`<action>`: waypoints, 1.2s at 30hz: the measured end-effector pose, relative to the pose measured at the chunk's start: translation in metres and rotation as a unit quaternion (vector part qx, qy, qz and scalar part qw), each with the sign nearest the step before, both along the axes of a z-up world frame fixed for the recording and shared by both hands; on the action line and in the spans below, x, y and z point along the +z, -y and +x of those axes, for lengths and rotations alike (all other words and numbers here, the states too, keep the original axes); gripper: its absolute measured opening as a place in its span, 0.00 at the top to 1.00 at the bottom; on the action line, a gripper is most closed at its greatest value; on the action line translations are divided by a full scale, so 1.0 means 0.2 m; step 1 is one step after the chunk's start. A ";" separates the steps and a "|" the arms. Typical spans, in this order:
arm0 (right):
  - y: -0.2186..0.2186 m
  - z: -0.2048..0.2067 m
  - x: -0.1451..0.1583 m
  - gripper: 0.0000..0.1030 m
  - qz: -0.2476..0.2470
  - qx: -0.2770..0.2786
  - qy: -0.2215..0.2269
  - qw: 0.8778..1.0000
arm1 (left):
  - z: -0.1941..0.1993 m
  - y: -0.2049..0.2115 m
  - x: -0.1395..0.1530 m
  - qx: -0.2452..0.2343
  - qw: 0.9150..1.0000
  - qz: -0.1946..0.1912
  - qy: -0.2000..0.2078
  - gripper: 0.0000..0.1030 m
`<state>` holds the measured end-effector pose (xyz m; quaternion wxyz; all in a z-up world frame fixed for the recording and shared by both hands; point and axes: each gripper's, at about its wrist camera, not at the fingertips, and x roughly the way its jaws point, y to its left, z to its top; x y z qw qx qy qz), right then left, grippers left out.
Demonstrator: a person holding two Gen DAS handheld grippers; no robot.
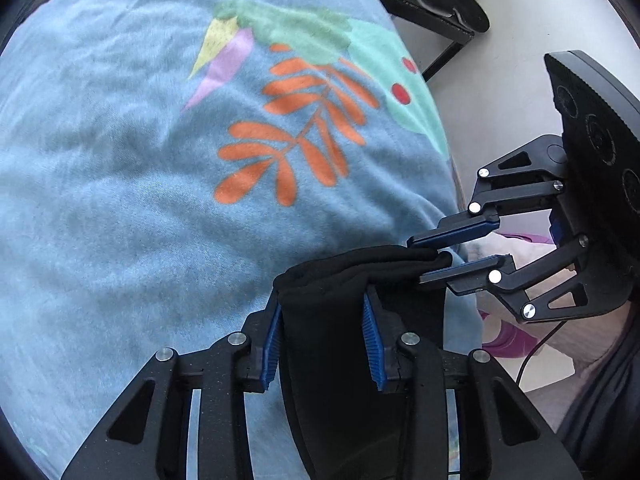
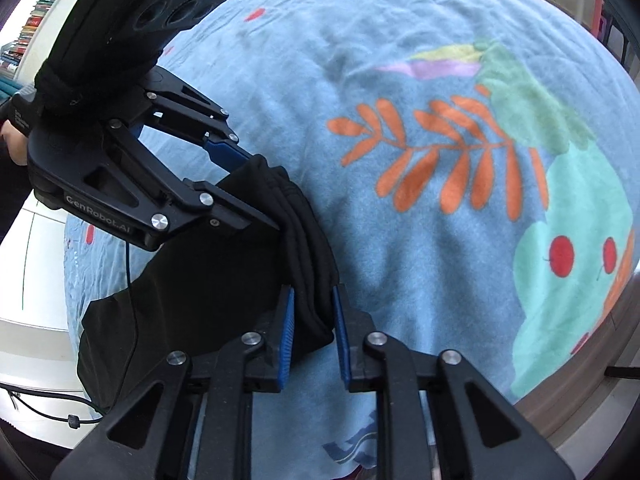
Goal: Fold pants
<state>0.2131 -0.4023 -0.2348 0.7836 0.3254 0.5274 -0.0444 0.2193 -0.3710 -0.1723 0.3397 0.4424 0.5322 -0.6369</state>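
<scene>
Black, soft knit cloth is filling the middle of the left wrist view: the pants are hanging bunched over a blue bedspread, and the left tongs are clamping a thick fold of them between ribbed blue pads. From the right side the right tongs are reaching in, and their pads are pinching the far corner of the same bundle. That bedspread is looking fuzzy and lightly creased, printed with an orange leaf sprig, mint green patches and red dots. Beyond its right edge a pale floor is opening up, with a dark metal frame carrying clutter at the top. A pink and white item is lying low on the right, too hidden to name.

Over to the right wrist view: the right tongs are squeezing several stacked layers of the pants, whose rounded folded edges are running up towards the left tongs, which are gripping the upper end. Below them the cloth is draping down in a loose dark sheet. A thin black cable is trailing across white furniture at the left, and books are lining the top corner. Wide open bedspread is stretching away to the right.
</scene>
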 end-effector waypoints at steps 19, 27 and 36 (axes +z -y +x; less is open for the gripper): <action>-0.38 -0.08 0.50 1.00 -0.065 0.070 0.062 0.994 | -0.05 -0.59 0.56 0.048 0.993 -0.099 0.031 0.72; -0.80 -0.05 0.62 1.00 -0.071 0.147 0.076 0.984 | -0.09 -1.04 0.65 0.113 0.987 -0.108 0.045 0.72; -1.26 0.04 0.42 1.00 -0.050 0.243 0.053 0.967 | -0.10 -1.49 0.39 0.199 0.976 -0.059 0.061 0.72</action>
